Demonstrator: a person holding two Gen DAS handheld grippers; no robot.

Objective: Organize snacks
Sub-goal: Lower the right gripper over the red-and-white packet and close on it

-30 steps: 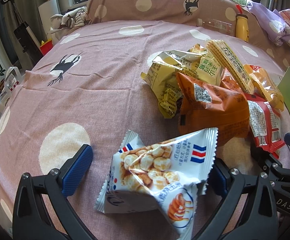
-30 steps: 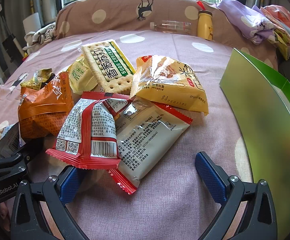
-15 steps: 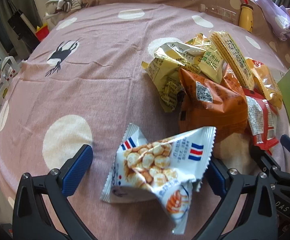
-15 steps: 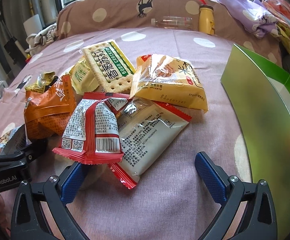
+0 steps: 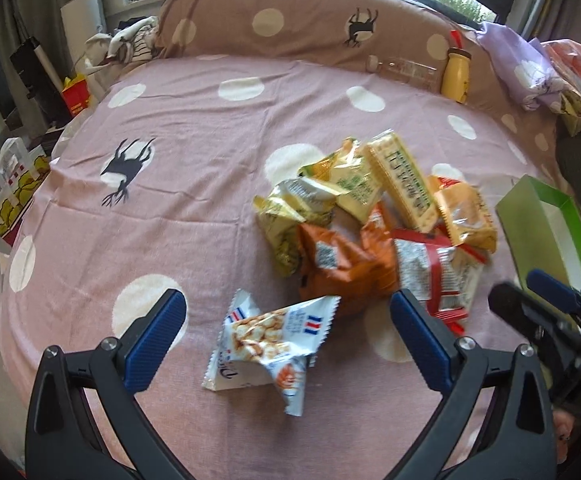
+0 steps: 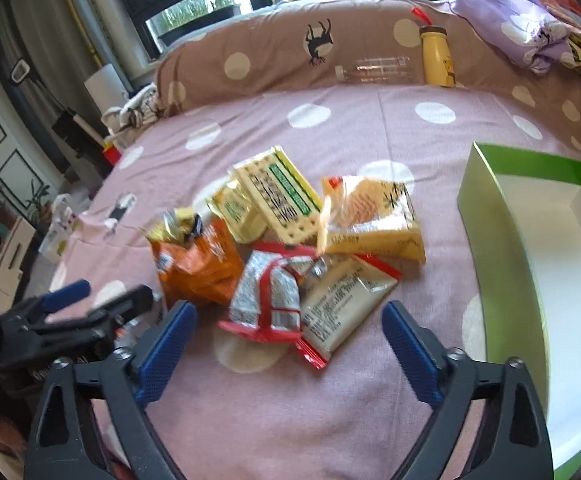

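A pile of snack packets lies on the pink dotted bedspread (image 5: 194, 168): an orange bag (image 5: 338, 264), yellow bags (image 5: 294, 208), a cracker pack (image 5: 404, 178), a red-and-silver packet (image 5: 430, 276). A white popcorn packet (image 5: 270, 344) lies apart, between the tips of my open, empty left gripper (image 5: 286, 332). My right gripper (image 6: 288, 336) is open and empty, raised before the red-and-silver packet (image 6: 270, 296) and a beige packet (image 6: 342, 300). A green box (image 6: 538, 264) with a white inside stands open at the right.
A yellow bottle (image 6: 436, 56) and a clear bottle (image 6: 374, 68) lie against the dotted pillow (image 6: 274, 48) at the back. Folded purple cloth (image 6: 510, 20) is at the back right. The bed's left edge drops to floor clutter (image 5: 10, 176).
Both grippers have pulled back and risen, so the pile and the box look smaller and farther. The snacks have not moved. Both grippers stay open.
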